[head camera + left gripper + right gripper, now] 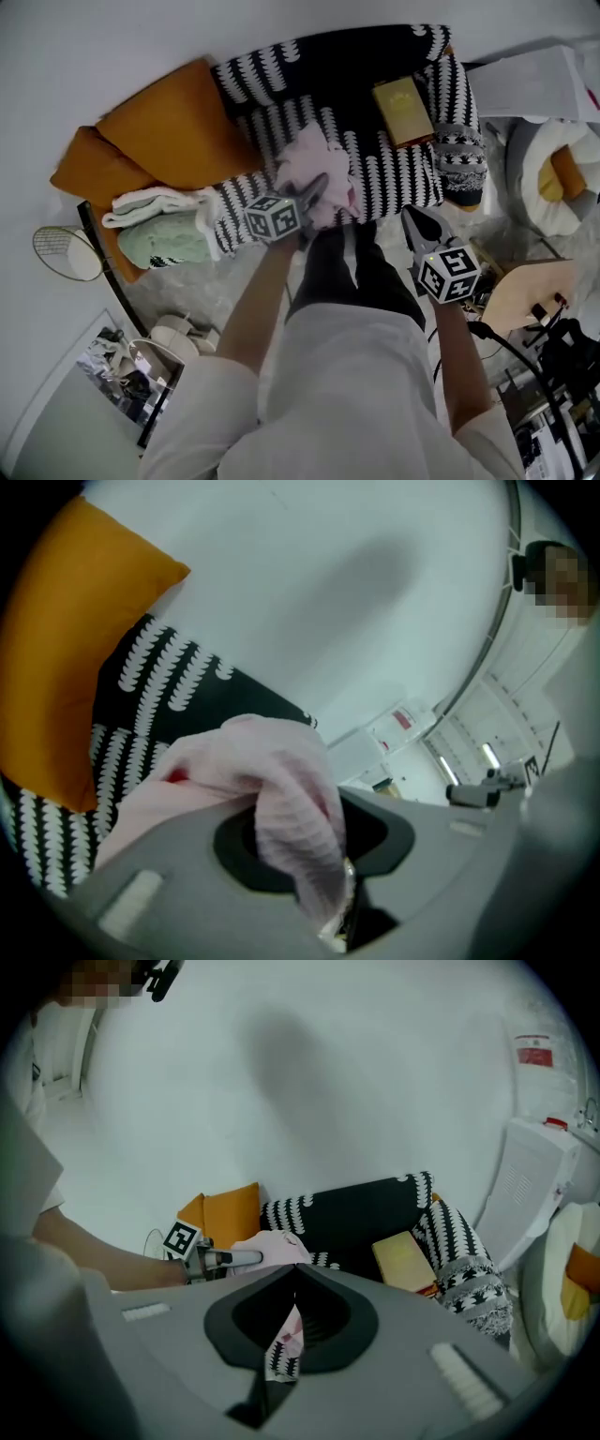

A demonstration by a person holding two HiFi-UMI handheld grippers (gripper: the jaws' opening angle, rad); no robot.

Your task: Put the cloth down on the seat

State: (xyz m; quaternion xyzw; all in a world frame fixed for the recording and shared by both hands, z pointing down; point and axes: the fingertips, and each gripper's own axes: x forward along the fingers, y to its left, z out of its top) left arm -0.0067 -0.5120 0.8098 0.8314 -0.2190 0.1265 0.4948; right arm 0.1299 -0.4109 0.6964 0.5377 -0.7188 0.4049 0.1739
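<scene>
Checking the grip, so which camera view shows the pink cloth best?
The head view: almost the whole pink cloth shows, bunched over the patterned seat, held by the left tool. The left gripper view shows only a close fold; the right gripper view, a small patch.

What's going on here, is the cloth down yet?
Not yet. A person works with tongs in each hand. The left tongs are pinched on the pink cloth and hold it bunched over the front of the seat, which is covered by a black-and-white throw. The cloth has not been let go. The right tongs are shut and empty, held back short of the seat.
</scene>
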